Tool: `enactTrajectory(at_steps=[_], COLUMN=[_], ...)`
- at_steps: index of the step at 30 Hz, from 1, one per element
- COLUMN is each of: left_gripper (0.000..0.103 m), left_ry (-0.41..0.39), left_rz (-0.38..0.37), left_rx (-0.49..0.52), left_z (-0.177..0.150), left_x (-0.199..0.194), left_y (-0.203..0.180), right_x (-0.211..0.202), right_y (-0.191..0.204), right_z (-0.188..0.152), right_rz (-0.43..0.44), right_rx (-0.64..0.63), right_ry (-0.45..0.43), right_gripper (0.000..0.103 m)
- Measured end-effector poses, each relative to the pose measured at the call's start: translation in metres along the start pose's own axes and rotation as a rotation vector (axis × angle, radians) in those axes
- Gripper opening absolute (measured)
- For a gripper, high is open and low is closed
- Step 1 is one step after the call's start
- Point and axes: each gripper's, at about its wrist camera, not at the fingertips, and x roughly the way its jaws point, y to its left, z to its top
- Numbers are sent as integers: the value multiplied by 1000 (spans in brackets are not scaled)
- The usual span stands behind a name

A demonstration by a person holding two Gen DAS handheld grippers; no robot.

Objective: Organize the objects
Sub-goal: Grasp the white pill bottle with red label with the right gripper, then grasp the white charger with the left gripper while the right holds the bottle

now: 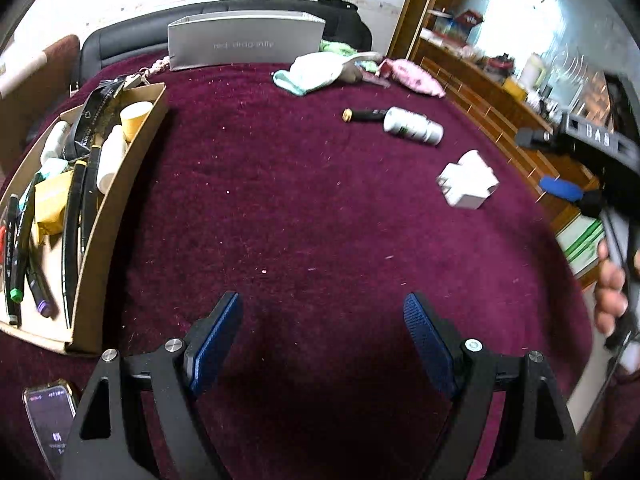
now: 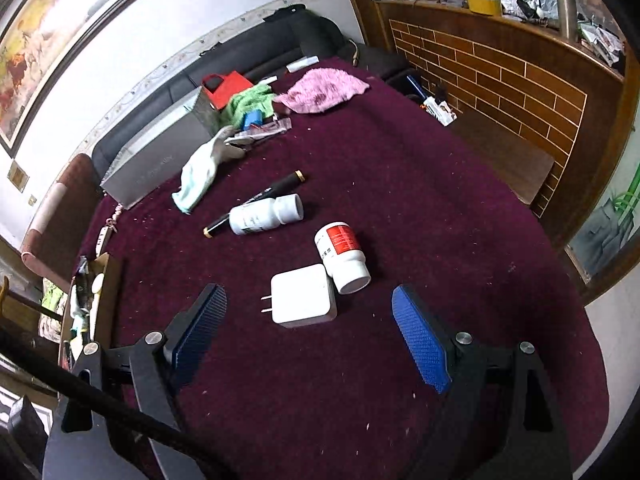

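At about nine o'clock on the maroon-covered desk, a cardboard box is already holding much of the sorting: markers, small white bottles, a yellow paper cup and a yellow packet are lying inside it, so that part of the tidying is looking done. Toward two o'clock in the left wrist view, several loose things are still waiting in the open: a white charger, a red-labelled bottle touching it, a white bottle lying on its side and a black pen running just behind that bottle. At twelve o'clock a glove and some cloths are sitting near a grey carton, apart from the box. The left tool is hanging wide open over bare cloth, gripping nothing. The right tool is likewise standing wide and empty, with the charger lying just ahead between its fingers' lines, so it is probably the next pick; the task is seeming roughly half finished.
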Motion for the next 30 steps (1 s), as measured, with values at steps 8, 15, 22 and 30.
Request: enactTrajectory(at_steps=[8, 15, 22, 30], left_gripper=[78, 94, 102, 102], left_ry=[37, 42, 103, 101], left_rz=[38, 11, 96, 104], left_rx=[22, 40, 189, 185], left_z=[-8, -5, -6, -7], left_x=[15, 21, 36, 34], left_y=[-2, -5, -27, -29], right_x=[51, 102, 109, 79], right_y=[11, 17, 10, -3], right_z=[24, 28, 24, -4], right_rz=[-163, -295, -305, -246], right_rx=[-107, -171, -141, -125], right_ry=[59, 186, 235, 260], right_gripper=[81, 49, 34, 32])
